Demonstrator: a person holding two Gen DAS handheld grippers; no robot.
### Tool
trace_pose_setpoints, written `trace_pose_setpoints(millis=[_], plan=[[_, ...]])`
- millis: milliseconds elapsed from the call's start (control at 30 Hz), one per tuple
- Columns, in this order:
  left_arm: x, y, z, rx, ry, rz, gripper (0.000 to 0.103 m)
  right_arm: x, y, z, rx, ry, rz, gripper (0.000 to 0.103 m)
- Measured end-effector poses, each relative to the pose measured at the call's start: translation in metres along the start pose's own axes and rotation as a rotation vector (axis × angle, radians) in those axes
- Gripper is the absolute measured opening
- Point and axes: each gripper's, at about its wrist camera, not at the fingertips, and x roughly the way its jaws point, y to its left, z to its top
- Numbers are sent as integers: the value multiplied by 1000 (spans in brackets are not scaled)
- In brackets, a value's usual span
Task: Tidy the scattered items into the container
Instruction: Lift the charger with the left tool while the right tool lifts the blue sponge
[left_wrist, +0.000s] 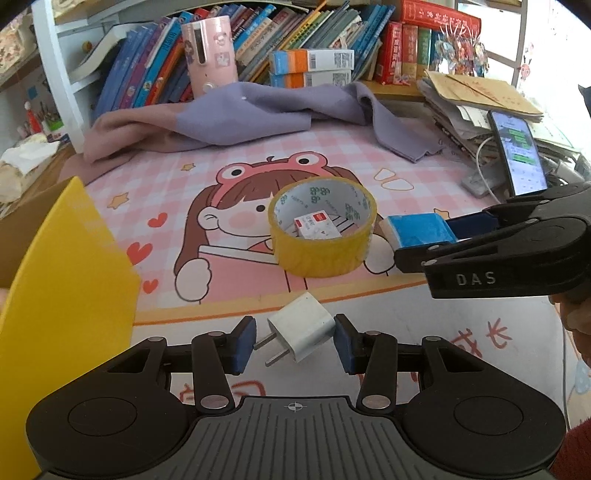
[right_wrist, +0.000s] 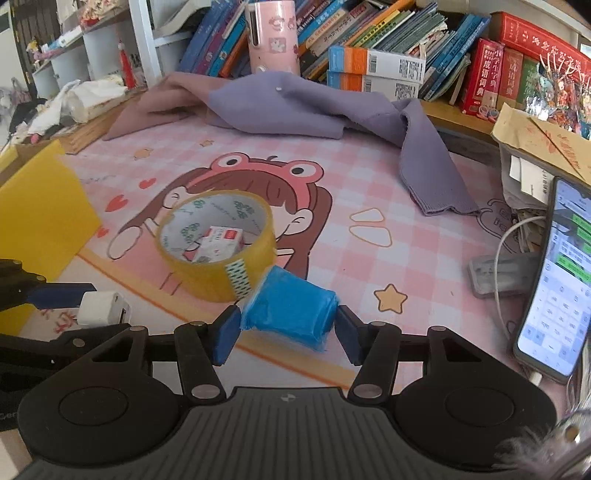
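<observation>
A white plug adapter (left_wrist: 301, 325) lies on the mat between the fingers of my left gripper (left_wrist: 294, 341); the right pad touches it and the left pad stands off from its prongs. It also shows in the right wrist view (right_wrist: 103, 308). My right gripper (right_wrist: 285, 326) has its pads against both sides of a blue tissue pack (right_wrist: 291, 310), also seen in the left wrist view (left_wrist: 415, 229). A yellow tape roll (left_wrist: 323, 230) (right_wrist: 218, 245) with a small white box (left_wrist: 317, 227) inside lies in the middle. A yellow container (left_wrist: 62, 295) (right_wrist: 37, 218) stands at the left.
A purple cloth (left_wrist: 258, 110) lies at the back in front of a row of books (left_wrist: 314, 33) and a pink cup (left_wrist: 210, 55). A lit phone (right_wrist: 557, 280) with a cable leans at the right beside a paper stack (right_wrist: 535, 140).
</observation>
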Motion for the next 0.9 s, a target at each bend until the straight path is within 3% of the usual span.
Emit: trace_pose_setpoints(millis=[567,767,900], plan=[[-54,4,-18,-16,-83,-39,44,-70,31,-21,18,-55,-8,54],[-79,14,-22,-48,-141,-111,44,-94,52,-34,-3,-87,-55,54],[-91,16,-28,-17,-169,-152,44,-106,63,-39,19,-100,-96,54]])
